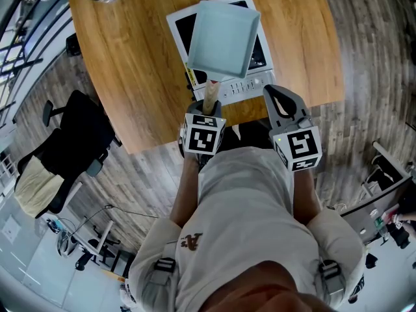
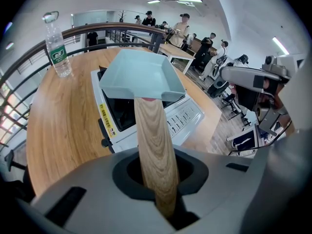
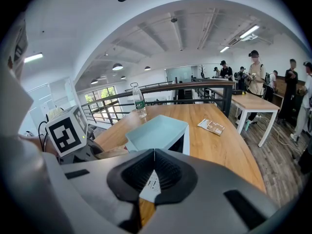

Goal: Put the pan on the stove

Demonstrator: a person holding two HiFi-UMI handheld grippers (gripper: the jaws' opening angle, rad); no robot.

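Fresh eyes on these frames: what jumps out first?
A square pale-blue pan covers the white, black-topped stove on the wooden table. The left gripper is clamped on the pan's light wooden handle. The right gripper hangs shut and empty just beside it.

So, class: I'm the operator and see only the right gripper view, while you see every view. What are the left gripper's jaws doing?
Observer: The left gripper has its jaws closed on the pan's wooden handle.
Operator: How does the pan lie over the stove?
Observer: In the head view the pan lies skewed over the stove, leaving the control panel uncovered.
Operator: Any markings on the stove?
Observer: A yellow label runs along its left rim.
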